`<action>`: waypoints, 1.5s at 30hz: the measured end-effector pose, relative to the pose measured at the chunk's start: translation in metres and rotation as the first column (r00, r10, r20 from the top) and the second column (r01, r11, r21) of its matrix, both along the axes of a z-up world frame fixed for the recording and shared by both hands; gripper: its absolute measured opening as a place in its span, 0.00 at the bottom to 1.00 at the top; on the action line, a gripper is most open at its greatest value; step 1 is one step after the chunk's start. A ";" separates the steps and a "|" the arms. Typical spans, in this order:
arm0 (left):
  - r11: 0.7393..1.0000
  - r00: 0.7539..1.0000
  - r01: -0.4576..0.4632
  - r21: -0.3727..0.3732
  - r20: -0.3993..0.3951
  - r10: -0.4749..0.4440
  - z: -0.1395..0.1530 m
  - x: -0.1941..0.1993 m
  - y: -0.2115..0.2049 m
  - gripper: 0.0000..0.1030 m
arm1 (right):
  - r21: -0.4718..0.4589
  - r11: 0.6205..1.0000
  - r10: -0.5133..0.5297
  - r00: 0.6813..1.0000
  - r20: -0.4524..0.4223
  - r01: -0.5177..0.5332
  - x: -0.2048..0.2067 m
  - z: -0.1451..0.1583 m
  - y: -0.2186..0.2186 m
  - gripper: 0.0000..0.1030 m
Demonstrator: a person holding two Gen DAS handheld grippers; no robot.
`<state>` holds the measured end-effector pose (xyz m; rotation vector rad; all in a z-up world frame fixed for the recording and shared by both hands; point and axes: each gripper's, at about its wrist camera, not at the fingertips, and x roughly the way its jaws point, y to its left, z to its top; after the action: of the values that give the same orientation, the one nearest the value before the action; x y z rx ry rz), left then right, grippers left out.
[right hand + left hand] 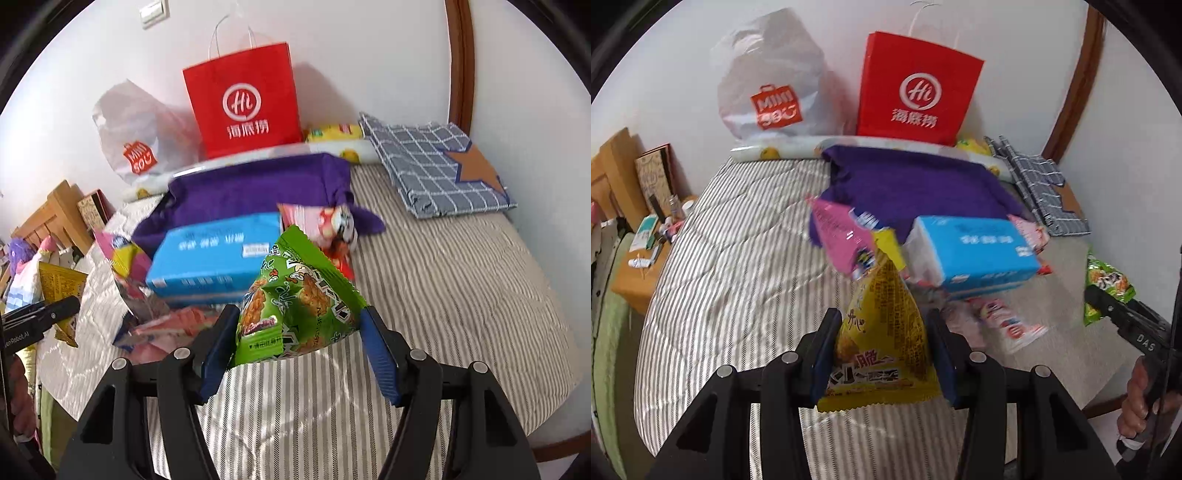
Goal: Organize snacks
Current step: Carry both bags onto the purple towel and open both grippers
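Observation:
My left gripper [882,325] is shut on a yellow snack packet [882,332] and holds it above the striped bed. My right gripper [299,325] is shut on a green snack packet [295,310], also lifted; that packet shows at the right edge of the left wrist view [1108,284]. A blue tissue box [975,251] lies ahead among a pile of snacks: a pink packet [842,232], pink-and-red packets [1008,325] and a red-and-white packet [332,229]. A purple cloth [912,184] lies behind the pile.
A red paper bag [916,88] and a white plastic shopping bag [772,81] stand against the wall. A blue checked fabric bag [432,166] lies at the back right. A cluttered wooden bedside table [639,266] is to the left. The bed [461,295] has striped bedding.

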<state>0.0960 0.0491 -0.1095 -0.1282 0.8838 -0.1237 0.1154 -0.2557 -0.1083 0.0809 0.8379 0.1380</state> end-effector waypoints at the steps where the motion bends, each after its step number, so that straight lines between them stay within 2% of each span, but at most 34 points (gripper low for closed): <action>1: 1.000 1.000 0.010 -0.007 0.004 -0.010 0.004 0.002 -0.003 0.44 | 0.002 1.000 0.002 1.000 0.000 -0.002 0.002 0.003 0.001 0.64; 14: 0.996 0.995 0.091 -0.023 0.036 -0.091 0.040 0.048 -0.036 0.44 | -0.012 0.999 0.049 0.998 0.047 -0.048 0.036 0.038 0.017 0.64; 25: 0.993 0.993 0.114 -0.021 0.044 -0.113 0.058 0.120 -0.039 0.44 | -0.025 0.998 0.053 0.995 0.089 -0.051 0.114 0.061 0.022 0.64; 34: 0.998 0.997 0.066 -0.003 0.047 -0.066 0.068 0.181 -0.017 0.44 | -0.025 0.998 0.068 0.992 0.111 -0.066 0.185 0.062 0.031 0.64; 45: 1.000 1.000 0.022 -0.018 0.002 -0.022 0.051 0.255 0.009 0.44 | -0.034 0.996 0.082 0.991 0.104 -0.079 0.263 0.047 0.040 0.64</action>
<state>0.3513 0.0582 -0.0583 -0.1357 0.8822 -0.1521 0.3781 -0.2155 -0.0614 0.0115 0.7379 0.2044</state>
